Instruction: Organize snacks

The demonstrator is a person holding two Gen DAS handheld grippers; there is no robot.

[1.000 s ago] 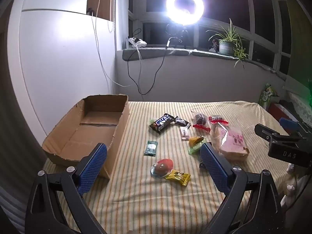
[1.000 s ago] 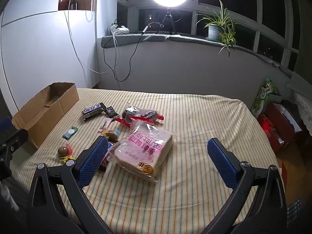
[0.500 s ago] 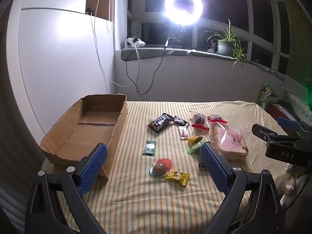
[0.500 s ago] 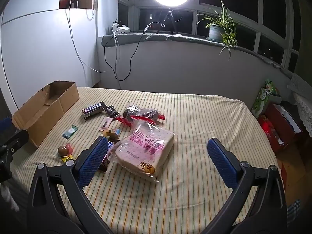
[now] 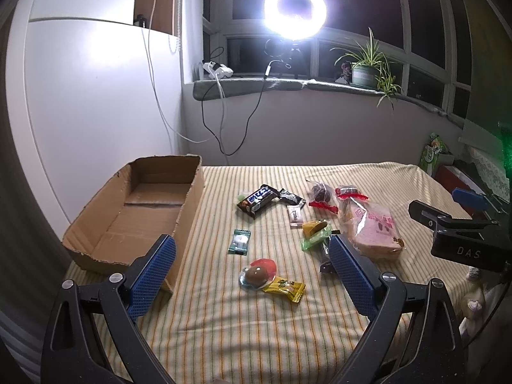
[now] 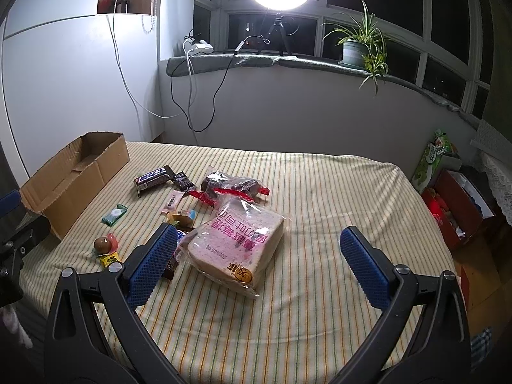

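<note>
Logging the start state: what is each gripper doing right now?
Left gripper: open, holding nothing, above the striped cloth.
Right gripper: open, holding nothing, behind the bread bag.

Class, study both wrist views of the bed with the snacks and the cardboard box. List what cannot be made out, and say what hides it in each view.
1. Dark wrapper, right wrist view: mostly behind the right gripper finger; its label is hidden.
2. Cardboard box floor, right wrist view: near wall blocks most of it.
3. Small green packet, left wrist view: print too small to read.
4. Bread bag, left wrist view: near corner sits behind the left gripper finger.
</note>
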